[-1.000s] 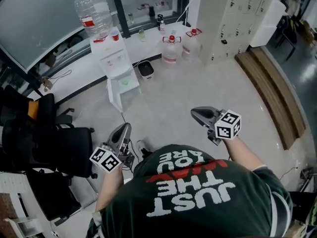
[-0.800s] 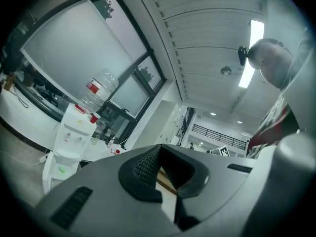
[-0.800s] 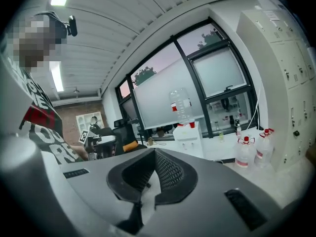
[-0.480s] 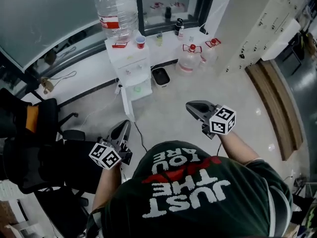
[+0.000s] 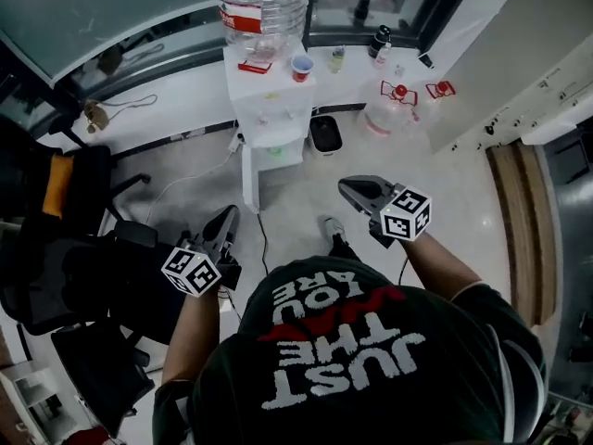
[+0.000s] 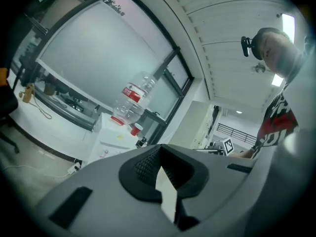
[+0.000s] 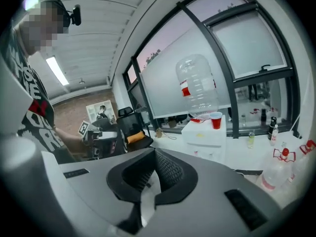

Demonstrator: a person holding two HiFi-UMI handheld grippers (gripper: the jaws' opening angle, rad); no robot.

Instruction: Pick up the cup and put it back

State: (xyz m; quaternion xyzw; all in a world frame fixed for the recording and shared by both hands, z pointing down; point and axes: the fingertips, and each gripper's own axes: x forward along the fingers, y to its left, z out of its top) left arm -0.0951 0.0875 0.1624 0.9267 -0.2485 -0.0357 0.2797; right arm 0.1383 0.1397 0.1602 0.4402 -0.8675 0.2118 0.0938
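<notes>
The cup (image 5: 301,67) stands on the water dispenser (image 5: 274,111).

Red cup (image 5: 302,67) atop white dispenser (image 5: 271,119) beside water bottle (image 5: 262,7); left tool (image 5: 227,214), right tool (image 5: 346,185) well apart from it.

I hold both forearms out fwd, elbows bent. L gripper (image 5: 226,219) and R gripper (image 5: 349,187) point ahead, well apart; each has jaws closed together w/ nothing between.
</notes>
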